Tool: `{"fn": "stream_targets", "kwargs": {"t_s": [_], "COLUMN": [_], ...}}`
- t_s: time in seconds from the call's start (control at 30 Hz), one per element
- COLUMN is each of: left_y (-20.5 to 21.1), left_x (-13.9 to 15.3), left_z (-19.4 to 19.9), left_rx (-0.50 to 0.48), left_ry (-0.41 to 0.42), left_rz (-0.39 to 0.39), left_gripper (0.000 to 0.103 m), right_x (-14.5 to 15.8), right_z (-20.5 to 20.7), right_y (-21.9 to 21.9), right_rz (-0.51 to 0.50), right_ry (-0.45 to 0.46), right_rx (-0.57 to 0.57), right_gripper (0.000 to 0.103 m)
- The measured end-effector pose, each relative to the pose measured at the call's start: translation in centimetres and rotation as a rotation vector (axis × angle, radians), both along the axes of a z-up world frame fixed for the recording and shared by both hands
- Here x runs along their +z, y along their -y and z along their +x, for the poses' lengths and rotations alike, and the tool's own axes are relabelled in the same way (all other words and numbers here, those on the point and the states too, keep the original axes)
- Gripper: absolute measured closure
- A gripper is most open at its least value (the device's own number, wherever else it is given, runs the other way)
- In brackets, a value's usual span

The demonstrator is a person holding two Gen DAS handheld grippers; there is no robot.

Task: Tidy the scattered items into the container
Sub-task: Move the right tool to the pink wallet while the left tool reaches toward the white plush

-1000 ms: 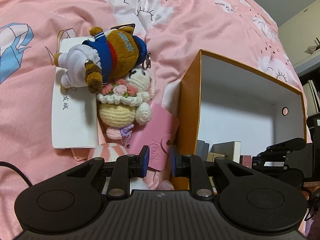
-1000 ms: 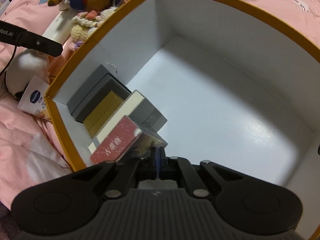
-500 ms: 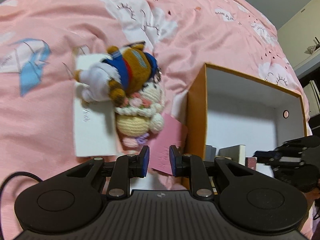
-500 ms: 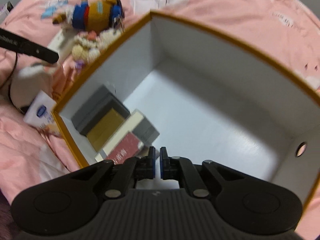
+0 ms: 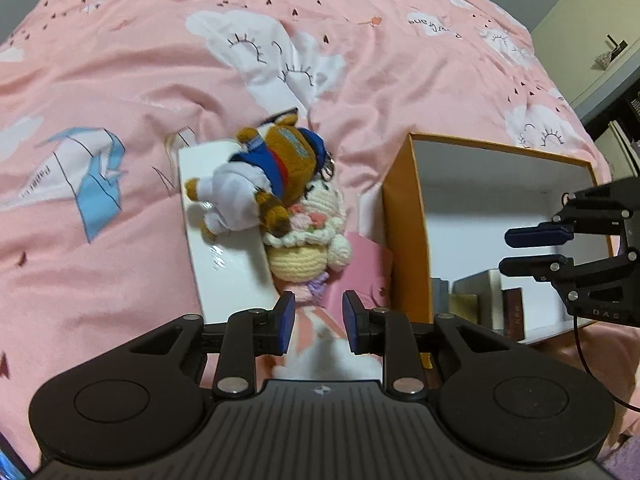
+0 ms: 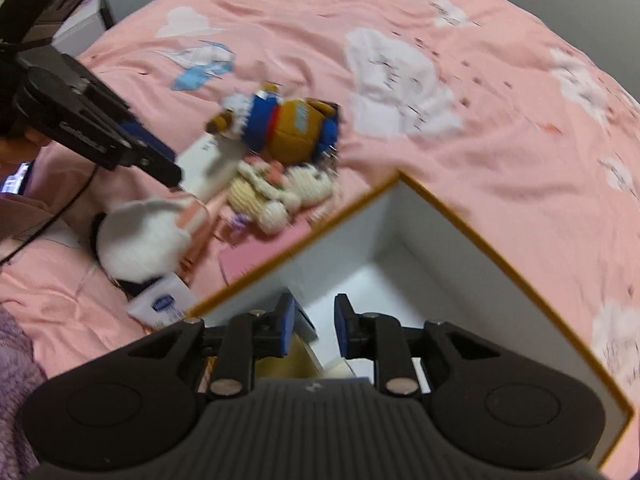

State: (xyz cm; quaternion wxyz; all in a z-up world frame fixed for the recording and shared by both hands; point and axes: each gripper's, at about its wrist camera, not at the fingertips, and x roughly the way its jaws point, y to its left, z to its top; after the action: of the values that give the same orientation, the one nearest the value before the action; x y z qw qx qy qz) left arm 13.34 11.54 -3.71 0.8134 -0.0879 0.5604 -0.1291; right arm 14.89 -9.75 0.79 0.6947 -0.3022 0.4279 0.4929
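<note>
Plush toys lie heaped on the pink bedspread (image 5: pixel 120 80) just left of the orange-rimmed box (image 5: pixel 402 216): a brown toy in blue (image 5: pixel 272 168) on a crocheted doll (image 5: pixel 304 248), over a white card (image 5: pixel 224 272) and pink wallet (image 5: pixel 360 268). The left gripper (image 5: pixel 316 322), jaws just opening, hangs empty above them. The right gripper (image 6: pixel 312 330), also just opening, holds nothing over the box's near corner, where small boxes (image 5: pixel 476 296) stand.

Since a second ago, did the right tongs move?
Yes. The right tongs have lifted up out of the orange box, whose rim now shows, and their jaws have just been opening, empty.
</note>
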Motion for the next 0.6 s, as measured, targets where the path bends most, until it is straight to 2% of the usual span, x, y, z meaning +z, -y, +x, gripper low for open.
{"fn": "stream_targets", "kwargs": {"t_s": [0.2, 0.27, 0.43, 0.6], "left_y": [-0.8, -1.0, -1.4, -1.7], "left_x": [0.2, 0.0, -1.0, -2.5], "left_z": [0.3, 0.4, 0.7, 1.5], "left_rx": [-0.014, -0.018, -0.021, -0.016], "left_ry": [-0.003, -0.009, -0.053, -0.116], "left_rz": [-0.011, -0.009, -0.020, 0.015], "left_gripper": [0.073, 0.071, 0.067, 0.065], "right_x": [-0.9, -1.4, -3.2, -5.3], "right_z": [0.5, 0.9, 1.7, 2.1], "right_y": [-4.2, -5.6, -8.9, -11.7], "right_rz": [-0.028, -0.044, -0.114, -0.201], "right_ry": [-0.003, -0.023, -0.064, -0.098], "right_rx": [0.116, 0.141, 0.216, 0.295], "right_gripper": [0.069, 0.062, 0.053, 0.038]}}
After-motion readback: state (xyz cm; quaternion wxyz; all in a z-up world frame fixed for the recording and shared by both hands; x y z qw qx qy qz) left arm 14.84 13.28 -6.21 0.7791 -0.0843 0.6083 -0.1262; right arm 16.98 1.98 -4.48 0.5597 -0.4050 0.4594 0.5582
